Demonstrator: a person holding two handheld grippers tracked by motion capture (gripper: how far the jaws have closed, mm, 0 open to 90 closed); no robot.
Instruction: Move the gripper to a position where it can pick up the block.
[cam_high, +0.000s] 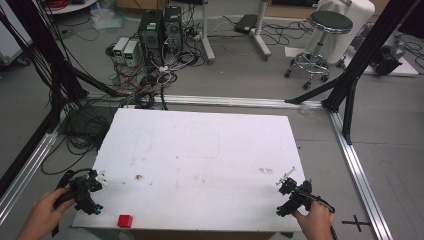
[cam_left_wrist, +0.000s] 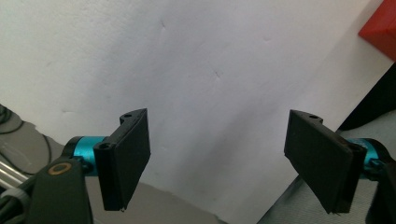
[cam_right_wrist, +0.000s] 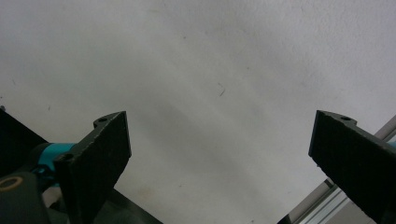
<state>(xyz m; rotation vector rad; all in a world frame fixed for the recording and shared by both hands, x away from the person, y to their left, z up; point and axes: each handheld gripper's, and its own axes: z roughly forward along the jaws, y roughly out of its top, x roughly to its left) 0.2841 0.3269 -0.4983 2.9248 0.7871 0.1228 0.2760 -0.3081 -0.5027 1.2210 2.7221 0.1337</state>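
A small red block (cam_high: 125, 220) lies on the white table (cam_high: 200, 160) near its front edge, left of centre. In the left gripper view a corner of the red block (cam_left_wrist: 380, 28) shows at the top right. My left gripper (cam_high: 89, 196) hovers at the table's front left corner, a little left of the block, open with nothing between its jaws (cam_left_wrist: 217, 161). My right gripper (cam_high: 286, 196) is held at the front right corner, open and empty over bare white surface (cam_right_wrist: 219, 158).
Black frame posts and aluminium rails (cam_high: 357, 165) border the table. Tangled cables (cam_high: 85, 130), computer towers (cam_high: 159, 27) and a rolling stool (cam_high: 320, 37) stand on the floor beyond the far edge. Faint stains mark the tabletop.
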